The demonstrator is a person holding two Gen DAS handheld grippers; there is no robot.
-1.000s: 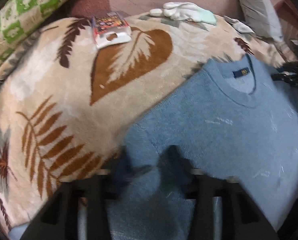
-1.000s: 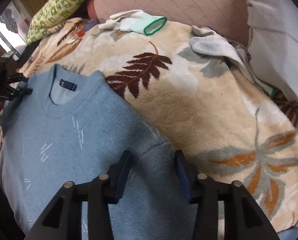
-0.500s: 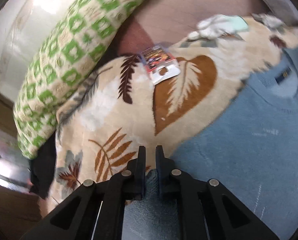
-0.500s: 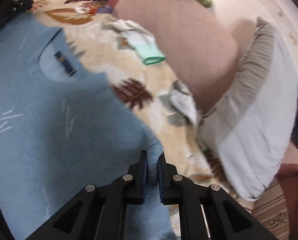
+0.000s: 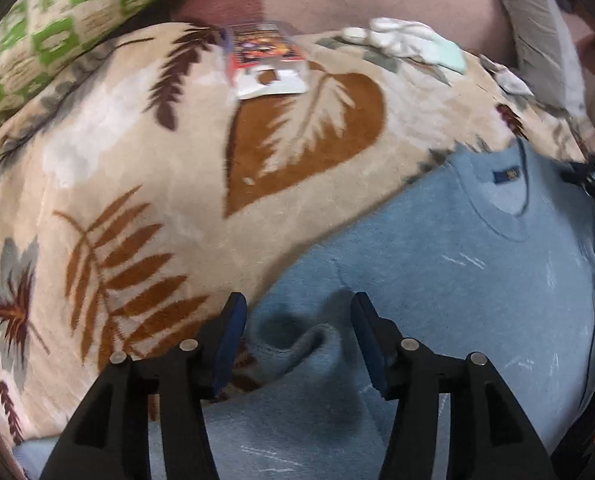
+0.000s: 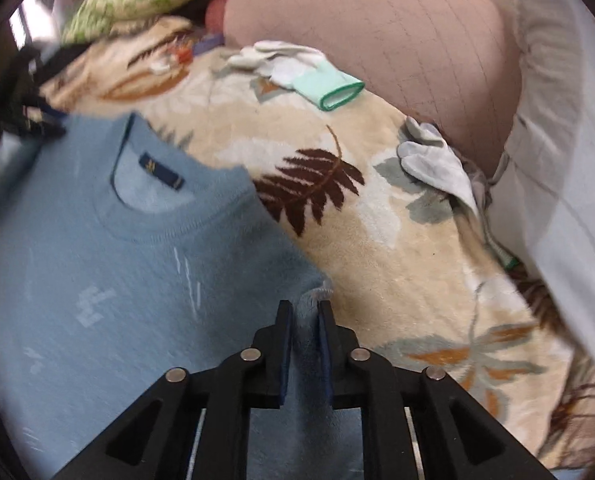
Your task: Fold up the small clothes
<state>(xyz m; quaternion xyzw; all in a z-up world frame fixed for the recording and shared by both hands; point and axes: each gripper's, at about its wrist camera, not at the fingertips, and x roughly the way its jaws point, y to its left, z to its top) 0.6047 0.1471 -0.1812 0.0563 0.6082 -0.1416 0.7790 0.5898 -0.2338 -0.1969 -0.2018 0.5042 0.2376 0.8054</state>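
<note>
Sweater (image 5: 437,280) (blue) beneath both down-pointing grippers' fingers (image 6: 285,344).

A plush beige blanket (image 5: 169,184) printed with brown and grey leaves carried everything. A light blue sweater (image 5: 437,280) lay flat on it, neck toward twelve o'clock in the right wrist view, filling that view's seven to ten o'clock area. At twelve o'clock in the left wrist view a small printed packet (image 5: 267,60) rested on the blanket. A white glove with a mint cuff (image 6: 297,68) lay at twelve o'clock in the right wrist view, and a second white glove (image 6: 437,160) at two o'clock, near the blanket's edge.
</note>
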